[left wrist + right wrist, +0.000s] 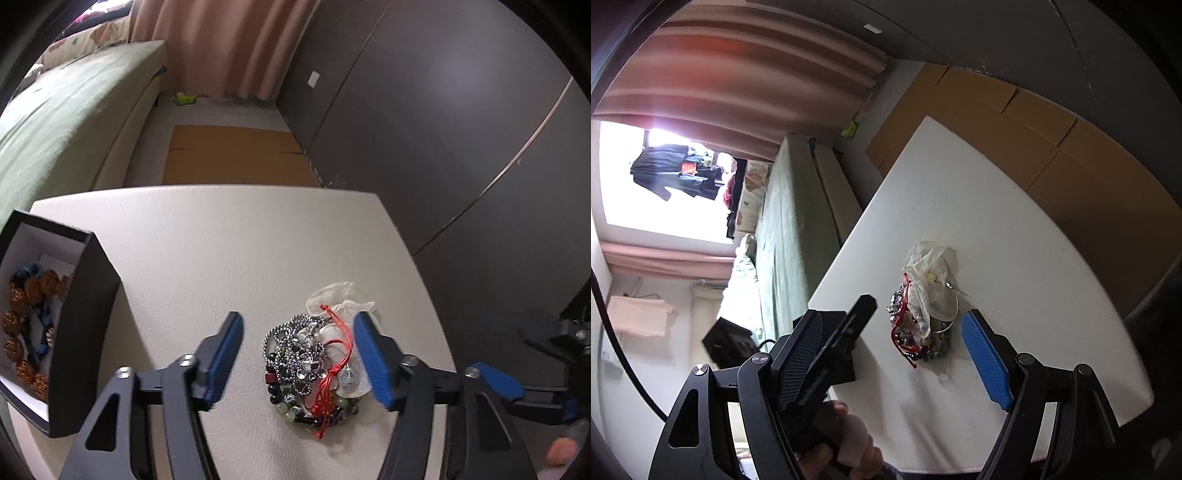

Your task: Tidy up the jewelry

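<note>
A tangled pile of jewelry (pixel 310 365) lies on the white table (pixel 221 240): silver chains, dark and green beads, a red cord and a crumpled clear bag. My left gripper (pixel 298 356) is open, its blue pads on either side of the pile, just above it. A black box (pixel 79 332) with a white lining stands at the left and holds a bracelet of orange beads (pixel 26 332). In the right wrist view the pile (pixel 923 314) lies ahead of my open, empty right gripper (pixel 894 354), which hovers near the table's edge.
A green bed (pixel 62 122) runs along the left. Flat cardboard (pixel 236 155) lies on the floor beyond the table. Dark wardrobe doors (pixel 443 110) stand to the right. The left hand and its gripper (pixel 827 354) show in the right wrist view.
</note>
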